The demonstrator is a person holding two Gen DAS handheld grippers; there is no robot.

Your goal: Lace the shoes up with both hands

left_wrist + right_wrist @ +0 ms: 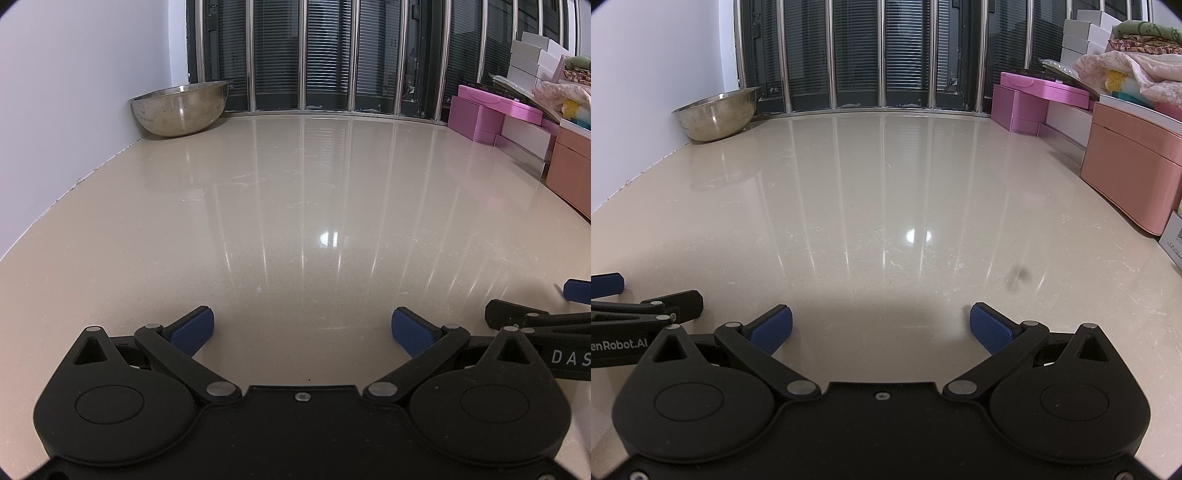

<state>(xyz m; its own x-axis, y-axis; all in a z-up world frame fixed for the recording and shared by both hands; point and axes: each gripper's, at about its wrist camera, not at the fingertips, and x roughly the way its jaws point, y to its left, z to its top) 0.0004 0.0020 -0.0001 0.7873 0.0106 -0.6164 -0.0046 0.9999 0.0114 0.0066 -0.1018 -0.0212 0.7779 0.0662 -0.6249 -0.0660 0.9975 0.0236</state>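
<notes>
Two grippers, left gripper (pixel 303 330) and right gripper (pixel 881 326), both spread wide, empty | no shoe or lace visible on the counter (pixel 871 206) | laces likely soft, light: pinch near the tip

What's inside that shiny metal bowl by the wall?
You can't tell. The bowl sits in the far corner, and both cameras look at it from low down, so only its outside and a strip of bare inner wall show. The bottom is hidden.
</notes>
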